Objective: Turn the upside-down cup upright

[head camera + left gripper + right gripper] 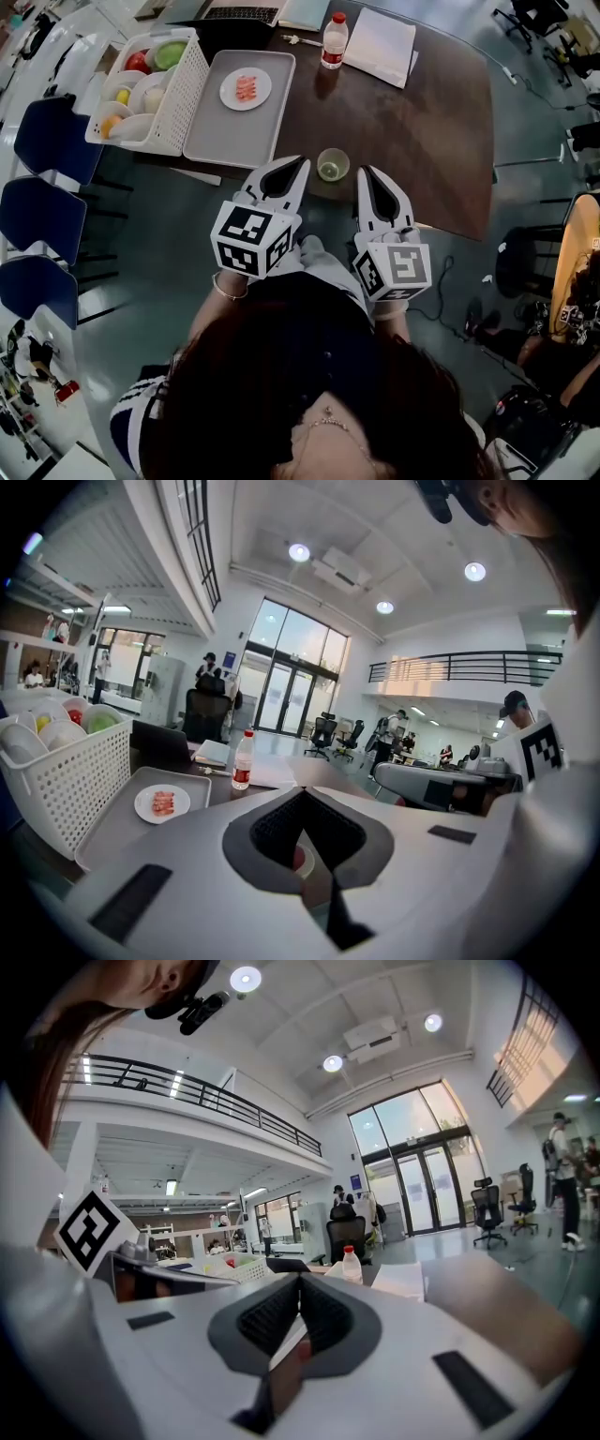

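the cup sits at the near edge of the table, between the tips of your two tools. from above you can't tell which way up it is. you hold the left gripper and right gripper side by side, one on each side of the cup, likely so either can take it. both pairs of fingers are pressed together, holding nothing and touching nothing, so they must part before any grab.

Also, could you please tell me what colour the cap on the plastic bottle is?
Red cap, clearest in the head view.
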`<state>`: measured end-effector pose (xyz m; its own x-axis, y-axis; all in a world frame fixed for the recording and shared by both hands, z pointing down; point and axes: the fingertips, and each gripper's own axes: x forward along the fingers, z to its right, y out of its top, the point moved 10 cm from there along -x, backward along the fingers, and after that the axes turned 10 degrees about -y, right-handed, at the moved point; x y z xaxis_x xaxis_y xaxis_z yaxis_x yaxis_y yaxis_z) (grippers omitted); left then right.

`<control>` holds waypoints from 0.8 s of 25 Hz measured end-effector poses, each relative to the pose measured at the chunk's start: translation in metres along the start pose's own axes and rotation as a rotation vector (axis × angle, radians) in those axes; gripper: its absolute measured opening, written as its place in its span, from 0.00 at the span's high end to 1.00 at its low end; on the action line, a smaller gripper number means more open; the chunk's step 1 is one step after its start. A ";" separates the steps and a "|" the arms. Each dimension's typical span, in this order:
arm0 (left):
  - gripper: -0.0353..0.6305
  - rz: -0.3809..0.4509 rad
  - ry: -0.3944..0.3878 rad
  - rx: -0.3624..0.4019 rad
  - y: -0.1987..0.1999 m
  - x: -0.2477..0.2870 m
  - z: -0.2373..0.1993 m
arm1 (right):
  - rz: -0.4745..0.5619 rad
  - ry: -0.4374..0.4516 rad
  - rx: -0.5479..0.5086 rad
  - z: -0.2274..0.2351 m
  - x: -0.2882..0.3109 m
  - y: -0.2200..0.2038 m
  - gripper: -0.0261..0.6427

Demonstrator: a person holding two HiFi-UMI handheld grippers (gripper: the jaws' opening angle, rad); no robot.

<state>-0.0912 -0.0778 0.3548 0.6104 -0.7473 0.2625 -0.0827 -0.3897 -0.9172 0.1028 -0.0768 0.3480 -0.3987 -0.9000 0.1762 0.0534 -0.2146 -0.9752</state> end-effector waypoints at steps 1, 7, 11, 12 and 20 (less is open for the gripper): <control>0.95 -0.002 -0.002 0.003 0.001 0.000 -0.004 | 0.000 -0.008 -0.003 -0.001 0.003 0.000 0.94; 0.95 -0.016 -0.011 0.006 0.008 0.004 -0.022 | -0.004 -0.039 0.005 -0.005 0.018 -0.005 0.94; 0.95 -0.030 -0.013 -0.002 0.005 0.007 -0.035 | -0.022 -0.043 -0.018 -0.009 0.029 -0.013 0.93; 0.94 -0.033 -0.013 -0.004 0.004 0.009 -0.037 | -0.029 -0.041 -0.024 -0.009 0.031 -0.015 0.93; 0.94 -0.057 -0.030 -0.028 -0.003 0.019 -0.045 | -0.084 -0.052 -0.062 -0.005 0.048 -0.035 0.90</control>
<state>-0.1146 -0.1151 0.3760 0.6382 -0.7071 0.3045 -0.0691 -0.4465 -0.8921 0.0770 -0.1105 0.3896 -0.3510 -0.8987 0.2628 -0.0358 -0.2676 -0.9629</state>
